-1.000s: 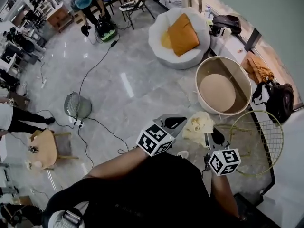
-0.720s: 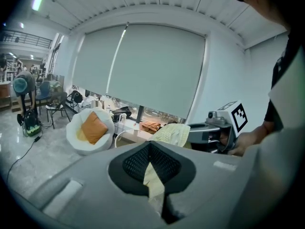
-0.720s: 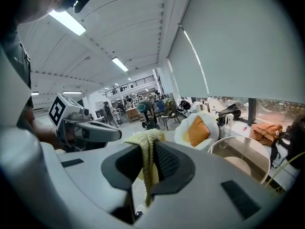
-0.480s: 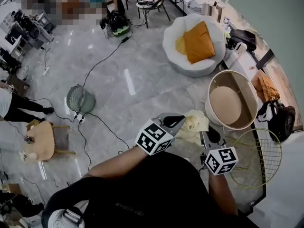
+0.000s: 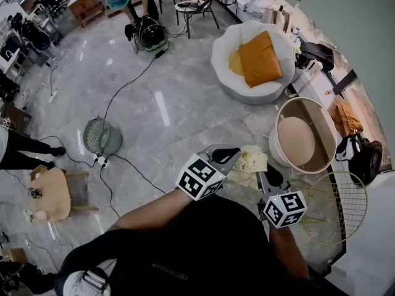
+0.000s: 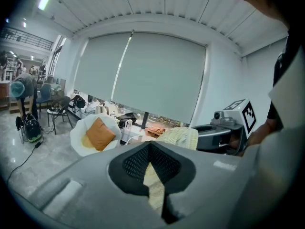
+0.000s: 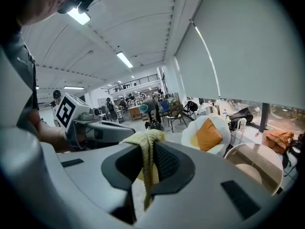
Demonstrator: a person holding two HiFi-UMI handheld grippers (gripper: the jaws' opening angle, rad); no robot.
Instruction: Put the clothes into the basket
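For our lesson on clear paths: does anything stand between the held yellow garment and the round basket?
Nothing visible does. The yellow garment, gripped by the left gripper and right gripper, is right beside the basket, with nothing between them. The wire frame lies to one side.

Cloth (image 5: 250,161): we have carried it from a spot short of the basket (image 5: 296,142) to just beside its left wall.
Left claw (image 5: 229,155): we moved it along with the cloth, closer to the basket.
Right claw (image 5: 268,174): likewise, now near the basket's wall.
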